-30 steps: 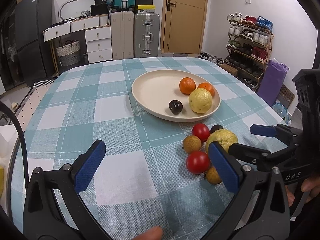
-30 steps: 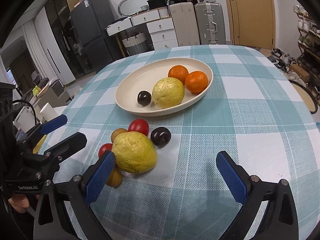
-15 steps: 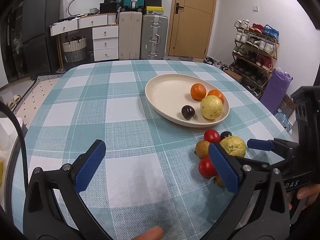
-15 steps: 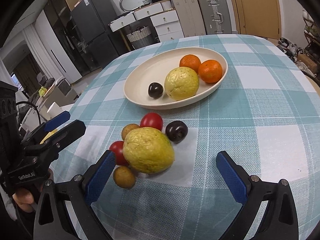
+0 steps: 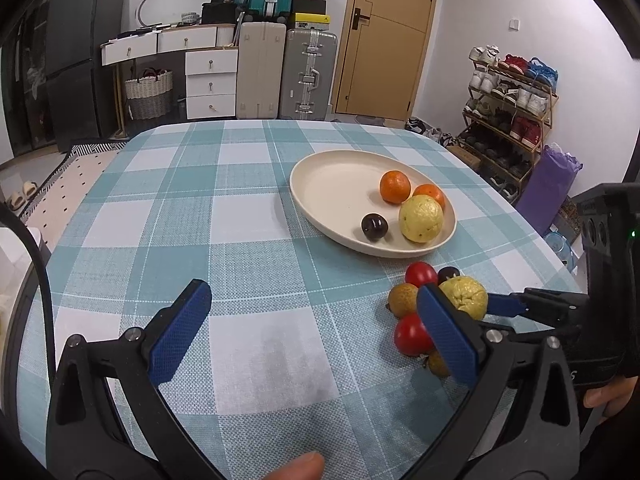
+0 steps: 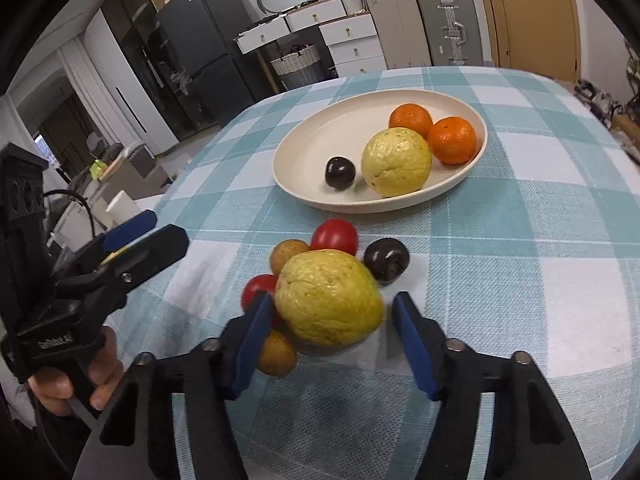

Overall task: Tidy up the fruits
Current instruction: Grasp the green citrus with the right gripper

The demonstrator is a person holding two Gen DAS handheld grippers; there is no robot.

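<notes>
A cream oval plate (image 6: 316,136) (image 5: 328,184) holds two oranges (image 6: 412,120), a yellow guava (image 6: 396,162) and a dark plum (image 6: 340,172). In front of it on the checked cloth lies a loose cluster: a big yellow guava (image 6: 328,298) (image 5: 464,296), two red tomatoes (image 6: 334,234), a dark plum (image 6: 386,260) and brownish small fruits (image 6: 288,254). My right gripper (image 6: 332,344) is part-closed, its blue pads on either side of the loose guava, with a small gap on the right. My left gripper (image 5: 312,332) is open and empty above the cloth, left of the cluster.
The table's right edge is near the cluster (image 5: 560,264). Suitcases (image 5: 304,76), drawers (image 5: 208,80) and a door stand at the back of the room. A shoe rack (image 5: 508,108) stands to the right.
My right gripper has moved forward over the loose guava and its jaws have narrowed around it. My left gripper has drawn back and risen a little, still open.
</notes>
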